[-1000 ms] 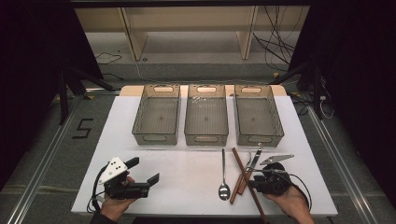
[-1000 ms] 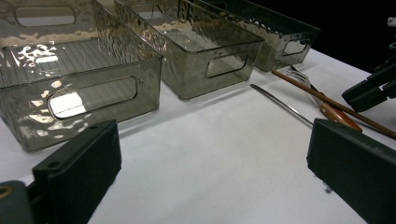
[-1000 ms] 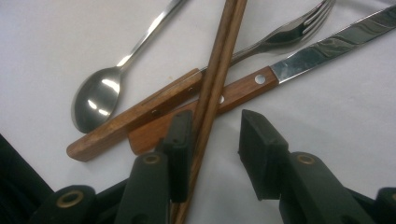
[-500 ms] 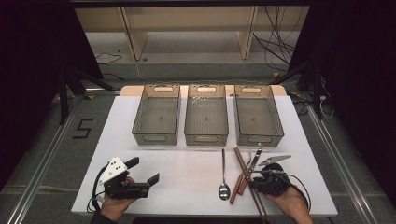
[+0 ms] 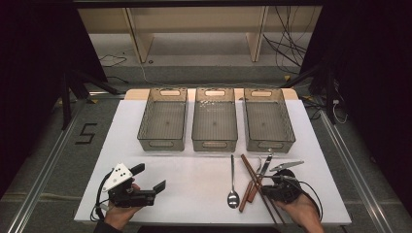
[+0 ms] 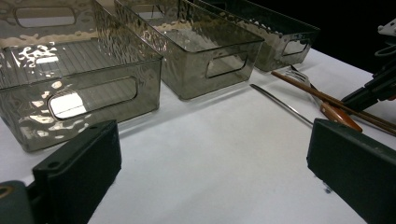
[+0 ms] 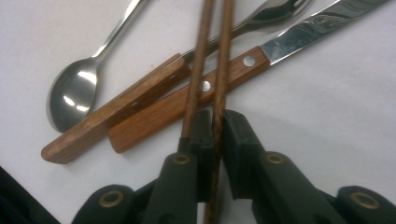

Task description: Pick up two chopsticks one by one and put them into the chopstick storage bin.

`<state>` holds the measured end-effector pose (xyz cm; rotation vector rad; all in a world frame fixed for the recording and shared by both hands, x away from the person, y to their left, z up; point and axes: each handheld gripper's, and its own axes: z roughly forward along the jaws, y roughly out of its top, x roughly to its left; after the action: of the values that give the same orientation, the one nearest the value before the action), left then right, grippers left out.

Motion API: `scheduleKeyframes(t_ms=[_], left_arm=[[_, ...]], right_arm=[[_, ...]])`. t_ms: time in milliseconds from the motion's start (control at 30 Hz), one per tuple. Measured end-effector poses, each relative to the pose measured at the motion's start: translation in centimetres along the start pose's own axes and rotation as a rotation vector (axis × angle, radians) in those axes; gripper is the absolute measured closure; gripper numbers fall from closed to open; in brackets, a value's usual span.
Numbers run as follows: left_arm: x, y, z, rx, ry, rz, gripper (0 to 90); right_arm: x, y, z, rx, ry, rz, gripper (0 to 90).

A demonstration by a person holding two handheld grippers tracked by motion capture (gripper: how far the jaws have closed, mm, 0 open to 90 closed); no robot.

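Just now closing, right gripper (image 7: 213, 123) fingers pinch one slender brown wooden chopstick (image 7: 219, 70); left gripper (image 6: 210, 177) fingers released.

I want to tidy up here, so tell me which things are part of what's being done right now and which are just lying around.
In use:
- right gripper, jaws just closing on one chopstick
- second chopstick alongside

Lying about:
- spoon
- wooden-handled knife and fork
- three empty bins
- left gripper, open

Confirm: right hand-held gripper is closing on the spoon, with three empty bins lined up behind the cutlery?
Not the spoon. The right hand-held gripper has just been closing on a wooden chopstick, which sits between its jaws in the right gripper view; the spoon lies untouched to one side. The three empty bins behind the cutlery are right.
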<state>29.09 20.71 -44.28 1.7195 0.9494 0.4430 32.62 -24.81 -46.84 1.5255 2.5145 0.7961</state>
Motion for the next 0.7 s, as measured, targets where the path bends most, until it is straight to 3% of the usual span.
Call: scheduleKeyframes(t_ms=[367,700], left_arm=[[0.0,0.0,0.0,-0.001,0.001,0.0,2.6],[0.0,0.0,0.1,-0.001,0.002,-0.007,2.6]], right_arm=[[-0.4,0.0,-0.8,-0.064,-0.001,0.036,85.2],[0.4,0.8,-2.8,-0.155,0.005,-0.019,85.3]])
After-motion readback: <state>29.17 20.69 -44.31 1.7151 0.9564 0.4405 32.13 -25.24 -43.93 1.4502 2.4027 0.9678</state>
